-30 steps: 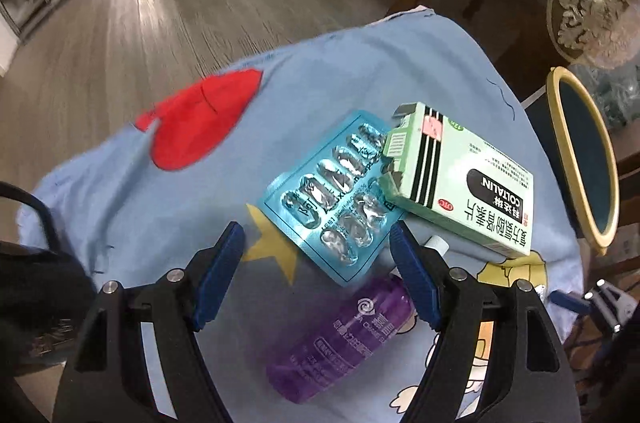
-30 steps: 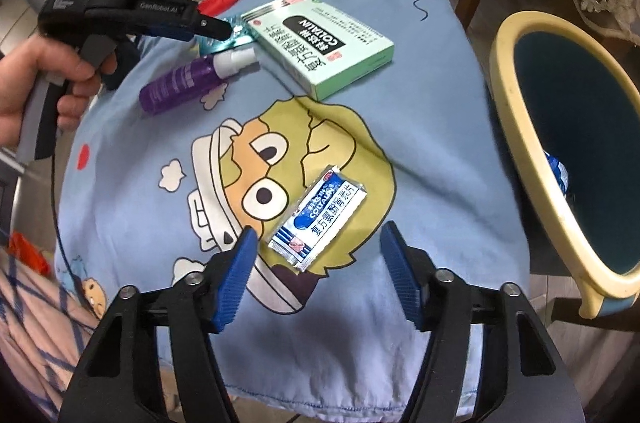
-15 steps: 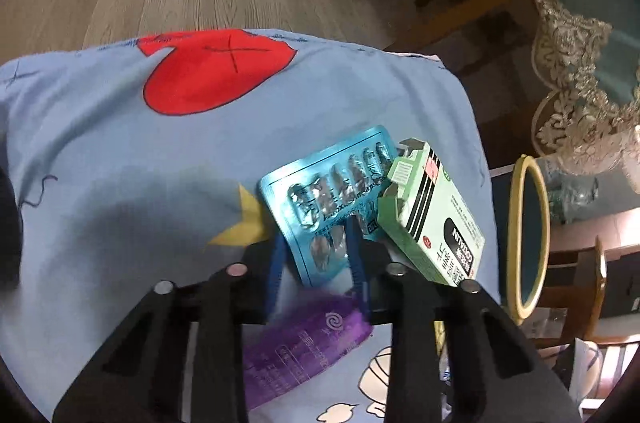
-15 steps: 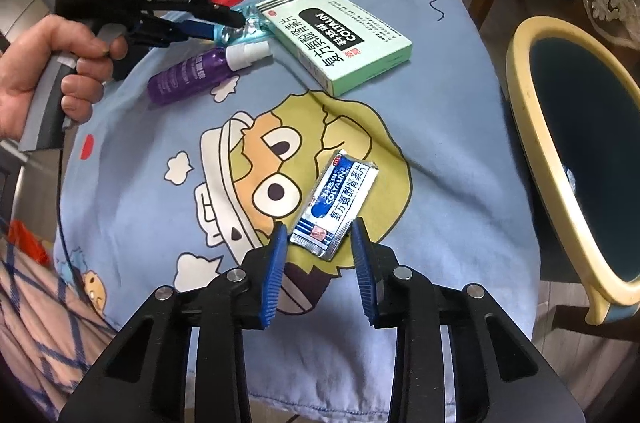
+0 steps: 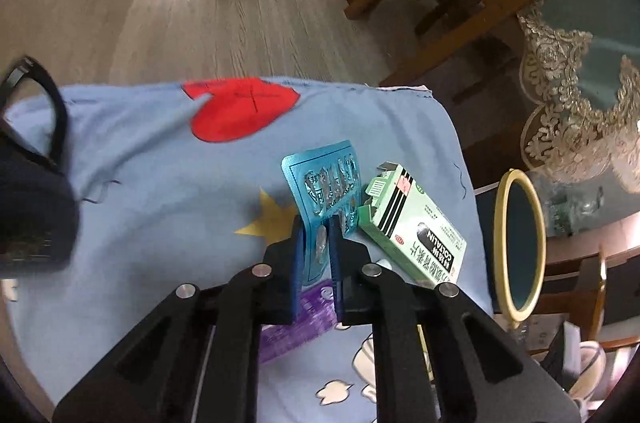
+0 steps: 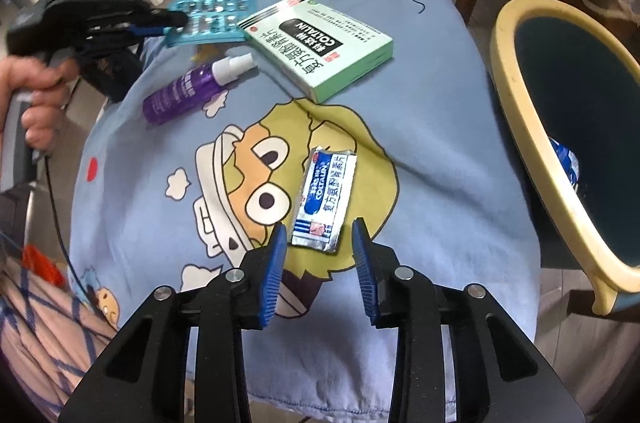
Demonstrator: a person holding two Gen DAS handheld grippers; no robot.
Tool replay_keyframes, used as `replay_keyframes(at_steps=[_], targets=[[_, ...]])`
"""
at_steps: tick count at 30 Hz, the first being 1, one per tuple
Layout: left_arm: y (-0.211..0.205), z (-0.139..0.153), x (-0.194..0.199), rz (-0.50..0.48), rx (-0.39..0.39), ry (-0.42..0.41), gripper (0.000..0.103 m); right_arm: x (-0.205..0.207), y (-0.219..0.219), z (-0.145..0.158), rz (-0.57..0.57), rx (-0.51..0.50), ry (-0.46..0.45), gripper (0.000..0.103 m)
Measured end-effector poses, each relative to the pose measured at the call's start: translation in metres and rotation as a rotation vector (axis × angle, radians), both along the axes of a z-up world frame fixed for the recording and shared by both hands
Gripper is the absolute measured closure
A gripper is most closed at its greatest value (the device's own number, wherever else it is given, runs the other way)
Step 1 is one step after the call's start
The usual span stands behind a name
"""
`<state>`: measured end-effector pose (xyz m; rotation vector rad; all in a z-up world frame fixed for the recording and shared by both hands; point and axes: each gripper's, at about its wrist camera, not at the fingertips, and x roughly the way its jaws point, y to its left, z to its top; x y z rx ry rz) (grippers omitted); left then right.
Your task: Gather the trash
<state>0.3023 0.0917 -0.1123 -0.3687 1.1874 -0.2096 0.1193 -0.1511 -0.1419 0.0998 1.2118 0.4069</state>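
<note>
Now | left gripper (image 5: 316, 243) fingers pinch the blister pack (image 5: 326, 189) by 1 end, lifted beside the green box (image 5: 416, 227) | right gripper (image 6: 320, 255) fingers wide around the sachet (image 6: 326, 197) on the table | risk: the thin pack slips, missing the bin (image 6: 516, 79) off the right edge

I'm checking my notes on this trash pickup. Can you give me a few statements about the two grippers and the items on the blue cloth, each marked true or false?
1. The left gripper is shut on the teal foil blister pack. True.
2. The right gripper grips the small white-and-blue sachet. False: its jaws stand open, the sachet's near end between them.
3. The purple spray bottle stands upright. False: it lies on its side.
4. The green cardboard medicine box lies on the blue cartoon cloth. True.
</note>
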Motion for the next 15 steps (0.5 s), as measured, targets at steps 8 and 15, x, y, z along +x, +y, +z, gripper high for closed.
replay_keyframes(at_steps=[8,15], targets=[[0.003,0.04,-0.023,0.034,0.11,-0.082,0.092,0.005,0.002,-0.003,-0.005,-0.017,-0.018,0.064],[-0.009,0.083,-0.055,0.038,0.072,-0.196,0.092,0.0,0.011,0.0,0.056,-0.023,-0.058,0.079]])
